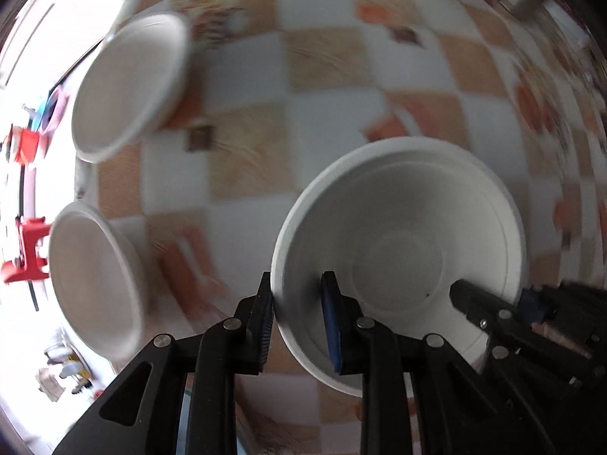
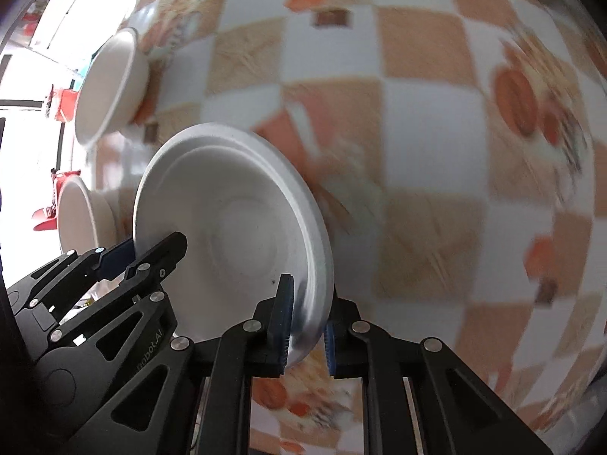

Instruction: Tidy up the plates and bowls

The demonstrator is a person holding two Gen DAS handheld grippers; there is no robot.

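Observation:
A white foam bowl [image 1: 402, 258] is held between both grippers above the checkered tablecloth. My left gripper [image 1: 297, 314] is shut on the bowl's left rim, one finger outside and one inside. My right gripper [image 2: 307, 322] is shut on its opposite rim; it shows in the left wrist view [image 1: 489, 303] at the bowl's right. The same bowl [image 2: 235, 227] and the left gripper [image 2: 151, 250] show in the right wrist view. Two more white bowls [image 1: 129, 83] [image 1: 95, 284] sit at the table's left edge; they also show in the right wrist view [image 2: 110, 87] [image 2: 81, 216].
The tablecloth [image 1: 322, 57] has orange and white squares with food prints. Red objects [image 1: 26, 250] stand beyond the table's left edge in bright light. Both views are motion-blurred.

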